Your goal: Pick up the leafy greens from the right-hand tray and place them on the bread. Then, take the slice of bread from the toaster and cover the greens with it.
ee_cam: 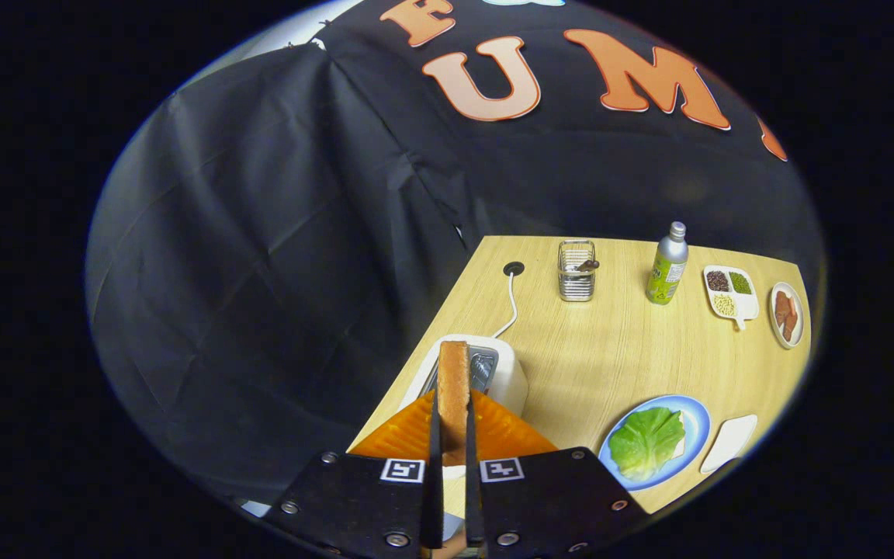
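Note:
My gripper [453,435] is shut on a slice of bread [453,388], which stands on edge between both fingers, lifted above the white toaster [503,379]. To the right of the fingers a blue plate [694,419] holds a green leaf [643,442] lying on another slice of bread [679,435], of which only an edge peeks out. Beside the plate, further right, lies an empty white tray [729,442].
The toaster's white cord [511,307] runs to a hole in the wooden table [610,349]. Beyond stand a wire-and-glass holder [576,270], a green bottle [667,265], a white dish of beans [730,293] and a plate of brown food [787,314]. Black cloth hangs left.

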### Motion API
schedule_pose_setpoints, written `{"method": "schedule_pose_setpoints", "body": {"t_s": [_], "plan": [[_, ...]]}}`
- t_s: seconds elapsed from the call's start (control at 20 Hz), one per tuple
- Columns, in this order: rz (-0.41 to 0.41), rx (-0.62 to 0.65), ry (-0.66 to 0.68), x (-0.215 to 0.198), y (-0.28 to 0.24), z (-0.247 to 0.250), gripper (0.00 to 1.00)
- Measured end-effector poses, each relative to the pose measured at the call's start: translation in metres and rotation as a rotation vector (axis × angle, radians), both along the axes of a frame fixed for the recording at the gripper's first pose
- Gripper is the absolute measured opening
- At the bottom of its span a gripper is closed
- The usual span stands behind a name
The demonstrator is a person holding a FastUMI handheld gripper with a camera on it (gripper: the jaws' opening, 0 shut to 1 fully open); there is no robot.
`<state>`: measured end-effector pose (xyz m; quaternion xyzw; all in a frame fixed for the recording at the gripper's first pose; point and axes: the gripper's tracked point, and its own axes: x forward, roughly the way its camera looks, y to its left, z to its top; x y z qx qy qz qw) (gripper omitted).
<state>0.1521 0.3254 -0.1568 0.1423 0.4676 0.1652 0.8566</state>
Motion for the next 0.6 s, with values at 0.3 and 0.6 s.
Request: {"method": "schedule_pose_setpoints", "body": {"t_s": [0.3, 0.6], "plan": [[-0.03, 0.035, 0.018, -0.017, -0.049, -0.01, 0.12], [-0.062, 0.06, 0.038, -0.026, -0.094, -0.029, 0.12]]}}
